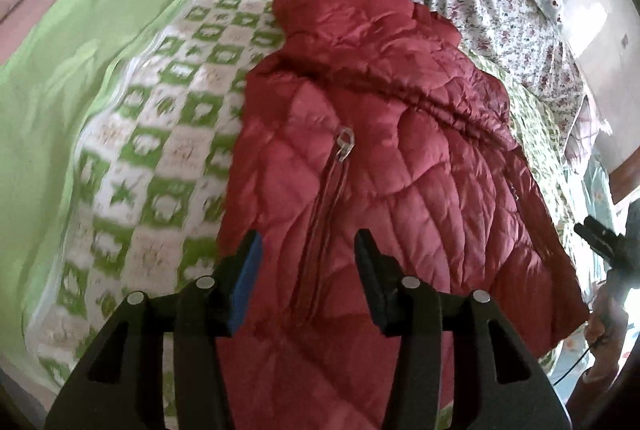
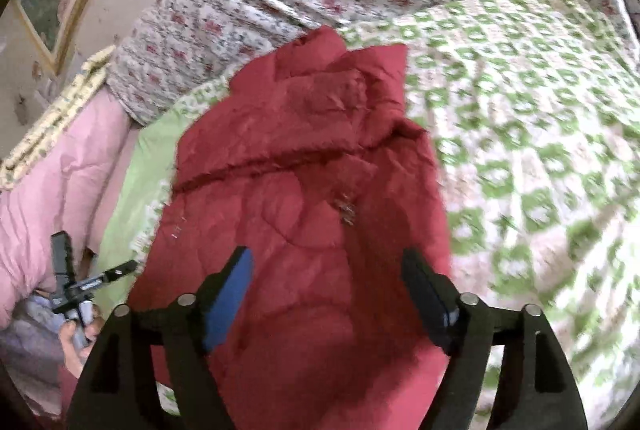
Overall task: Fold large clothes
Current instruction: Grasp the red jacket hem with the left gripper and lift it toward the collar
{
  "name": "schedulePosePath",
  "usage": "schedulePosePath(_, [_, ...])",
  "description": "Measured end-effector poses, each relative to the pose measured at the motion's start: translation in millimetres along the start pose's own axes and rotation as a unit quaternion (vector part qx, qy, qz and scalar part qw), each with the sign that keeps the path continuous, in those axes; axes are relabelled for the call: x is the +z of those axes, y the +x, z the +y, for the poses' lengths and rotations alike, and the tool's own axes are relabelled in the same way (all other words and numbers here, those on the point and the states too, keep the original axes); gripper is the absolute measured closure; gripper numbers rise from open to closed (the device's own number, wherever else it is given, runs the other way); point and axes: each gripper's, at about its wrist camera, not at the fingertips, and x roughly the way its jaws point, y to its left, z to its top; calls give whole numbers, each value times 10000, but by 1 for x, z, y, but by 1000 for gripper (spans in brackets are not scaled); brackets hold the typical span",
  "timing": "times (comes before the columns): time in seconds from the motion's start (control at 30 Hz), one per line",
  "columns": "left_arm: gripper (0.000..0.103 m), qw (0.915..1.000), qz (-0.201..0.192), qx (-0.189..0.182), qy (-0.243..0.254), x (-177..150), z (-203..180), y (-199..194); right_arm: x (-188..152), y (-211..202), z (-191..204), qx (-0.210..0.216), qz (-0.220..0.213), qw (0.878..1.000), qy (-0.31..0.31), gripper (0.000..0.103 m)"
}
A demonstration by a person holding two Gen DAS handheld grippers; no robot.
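surface: green-checked quilt (image 1: 168,134) on bed | red puffer jacket (image 1: 380,134) lying on it | left gripper (image 1: 308,250) agape, empty | right gripper (image 2: 326,270) agape, empty

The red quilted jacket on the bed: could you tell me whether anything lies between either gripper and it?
Nothing visible does. The red quilted jacket lies uncovered on the green checked quilt, and both the left gripper and right gripper hang open directly above it, empty.
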Motion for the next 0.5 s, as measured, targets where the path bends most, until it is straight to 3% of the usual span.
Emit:
schedulePosePath(0.17, [52,9998,14,19,-198,-15,17,-8,-22,-9,-23,-356,133,9991,195,20])
schedulePosePath(0.37, [45,9995,59,23,-300,-22,27,-12,-40,-8,-34,-251,289,9975,601,20])
schedulePosePath(0.5, [43,9992,136,11,-365,-24,32,-10,-46,-4,-20,-216,442,9977,472,20])
